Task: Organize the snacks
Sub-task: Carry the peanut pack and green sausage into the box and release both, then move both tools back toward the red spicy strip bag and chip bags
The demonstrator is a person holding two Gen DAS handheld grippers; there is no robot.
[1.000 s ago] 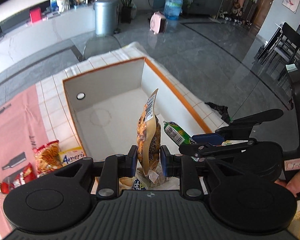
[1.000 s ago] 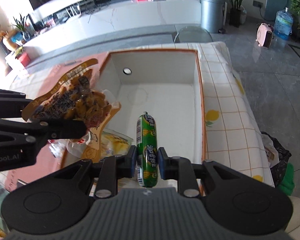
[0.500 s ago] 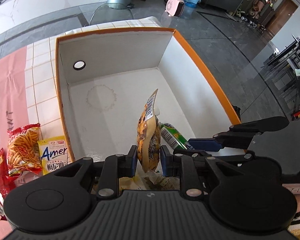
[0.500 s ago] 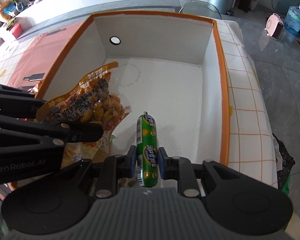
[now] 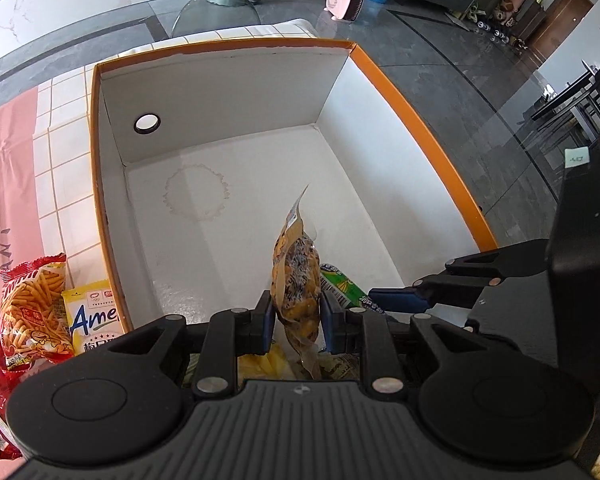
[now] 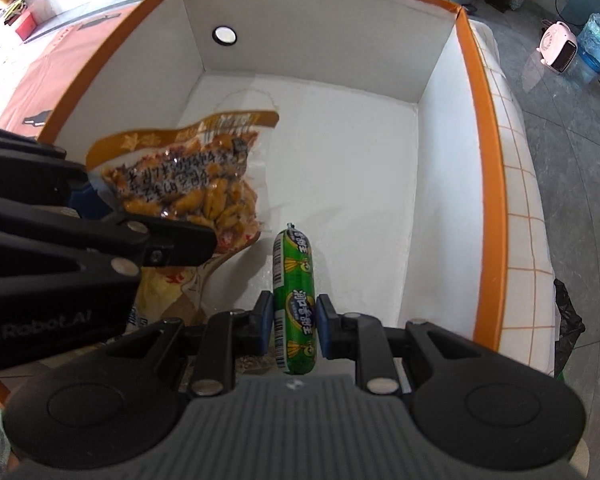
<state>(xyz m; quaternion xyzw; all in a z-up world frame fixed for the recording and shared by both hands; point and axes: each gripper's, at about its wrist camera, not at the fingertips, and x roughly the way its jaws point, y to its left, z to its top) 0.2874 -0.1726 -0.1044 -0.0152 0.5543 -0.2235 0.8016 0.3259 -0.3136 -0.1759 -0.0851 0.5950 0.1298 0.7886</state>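
Gripping yellow snack pouch [image 5: 296, 280] edge-on, left gripper [image 5: 296, 322] hung above near end of white box [image 5: 420, 120]. Right gripper [image 6: 293, 322] clamped green sausage stick [image 6: 294, 300] beside it, over box floor.

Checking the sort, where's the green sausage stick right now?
The green sausage stick is clamped in the right gripper, above the white box with orange rim, right of the yellow snack pouch.
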